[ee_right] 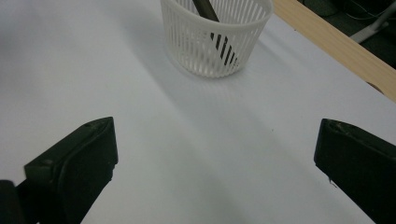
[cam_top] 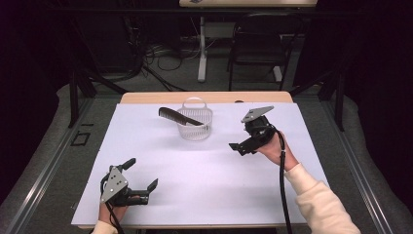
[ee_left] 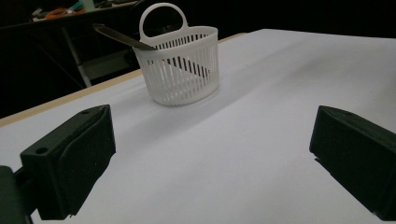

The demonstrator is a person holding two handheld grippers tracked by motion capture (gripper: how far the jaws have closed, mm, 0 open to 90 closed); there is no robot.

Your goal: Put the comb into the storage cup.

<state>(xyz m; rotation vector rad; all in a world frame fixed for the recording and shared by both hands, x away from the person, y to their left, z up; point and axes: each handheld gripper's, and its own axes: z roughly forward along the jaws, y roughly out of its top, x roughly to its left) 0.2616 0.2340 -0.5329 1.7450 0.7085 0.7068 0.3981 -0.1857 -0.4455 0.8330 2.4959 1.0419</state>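
Presently noted: comb (cam_top: 178, 116) leaning in basket (cam_top: 196, 127); left gripper (cam_top: 142, 173) and right gripper (cam_top: 237, 147) near basket, jaws apart, empty.

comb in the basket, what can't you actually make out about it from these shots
- Comb lower end: in the high view the basket wall hides where it rests.
- Comb top: the right gripper view's upper edge cuts it off.
- Comb teeth: too small in the high view; in the left gripper view only dark bars show through the slats.
- Basket floor: hidden by its wall in both gripper views.
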